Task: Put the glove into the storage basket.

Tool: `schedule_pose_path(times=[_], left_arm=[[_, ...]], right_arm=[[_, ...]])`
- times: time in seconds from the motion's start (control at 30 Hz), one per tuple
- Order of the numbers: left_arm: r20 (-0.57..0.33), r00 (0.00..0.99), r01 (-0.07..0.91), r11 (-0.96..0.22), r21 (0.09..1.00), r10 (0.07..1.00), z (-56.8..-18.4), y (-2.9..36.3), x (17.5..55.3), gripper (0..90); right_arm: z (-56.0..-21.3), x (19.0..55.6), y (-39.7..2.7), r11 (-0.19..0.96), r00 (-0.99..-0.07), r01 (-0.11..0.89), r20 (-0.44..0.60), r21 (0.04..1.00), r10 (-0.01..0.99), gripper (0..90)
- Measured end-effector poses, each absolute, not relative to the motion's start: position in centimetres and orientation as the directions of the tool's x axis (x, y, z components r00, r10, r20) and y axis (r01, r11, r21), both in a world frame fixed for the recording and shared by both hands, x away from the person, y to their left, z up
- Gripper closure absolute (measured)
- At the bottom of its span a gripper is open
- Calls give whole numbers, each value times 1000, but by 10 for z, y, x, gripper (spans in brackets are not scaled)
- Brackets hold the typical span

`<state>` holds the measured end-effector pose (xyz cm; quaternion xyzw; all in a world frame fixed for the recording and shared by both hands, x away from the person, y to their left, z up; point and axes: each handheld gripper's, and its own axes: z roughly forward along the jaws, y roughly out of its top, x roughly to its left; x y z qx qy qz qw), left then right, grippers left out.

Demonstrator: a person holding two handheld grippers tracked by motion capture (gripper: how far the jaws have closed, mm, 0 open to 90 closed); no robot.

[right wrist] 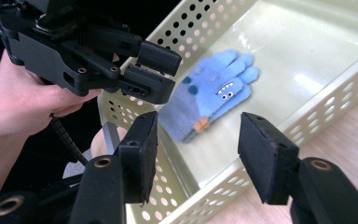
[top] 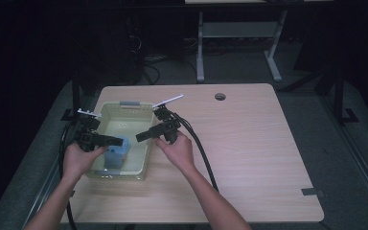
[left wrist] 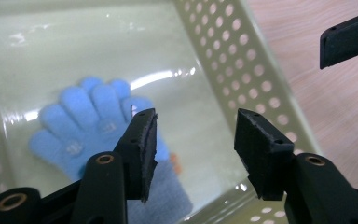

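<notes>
A blue knitted glove [top: 116, 157] [left wrist: 84, 121] [right wrist: 214, 93] with a small face pattern lies flat on the floor of a pale green perforated basket [top: 143, 163] [left wrist: 242, 60] [right wrist: 317, 107]. My left gripper [top: 119, 141] [left wrist: 196, 140] hovers over the basket's left part, just above the glove's cuff; it is open and nothing is between its pads. My right gripper [top: 140, 136] [right wrist: 198, 149] hangs above the basket's right rim, pointing left toward the other one. It too is open and empty. In the right gripper view the left gripper [right wrist: 154, 70] shows over the basket's far wall.
The basket stands on the left part of a light wooden table [top: 249, 143]. A round cable hole [top: 220, 96] sits near the far edge, and a strip of tape [top: 312, 192] at the front right corner. Black cables [top: 201, 148] trail from the right gripper across the table.
</notes>
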<state>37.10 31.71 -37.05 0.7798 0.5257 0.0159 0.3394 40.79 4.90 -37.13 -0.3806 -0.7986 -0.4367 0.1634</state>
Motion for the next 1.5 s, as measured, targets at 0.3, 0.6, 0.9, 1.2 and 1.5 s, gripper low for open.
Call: schedule_pose_path(times=[0.3,0.6,0.9,1.2,1.5], left_arm=[[-357,462,792,-196,579,812,-364,311,370,361],[-361,488,767,-192,612,795,-356,298,368,308],[-369,515,752,-201,628,774,-349,279,367,276],[-363,541,736,-219,640,758,-345,262,367,279],[-356,565,721,-235,652,745,-341,246,366,276]], right_arm=[[-364,407,33,325,-677,731,573,601,462,414],[-355,407,13,324,-676,730,570,601,467,385],[-347,405,-7,322,-686,719,550,617,477,364],[-340,403,-32,298,-680,718,541,629,495,359],[-335,400,-52,295,-674,719,528,630,516,349]])
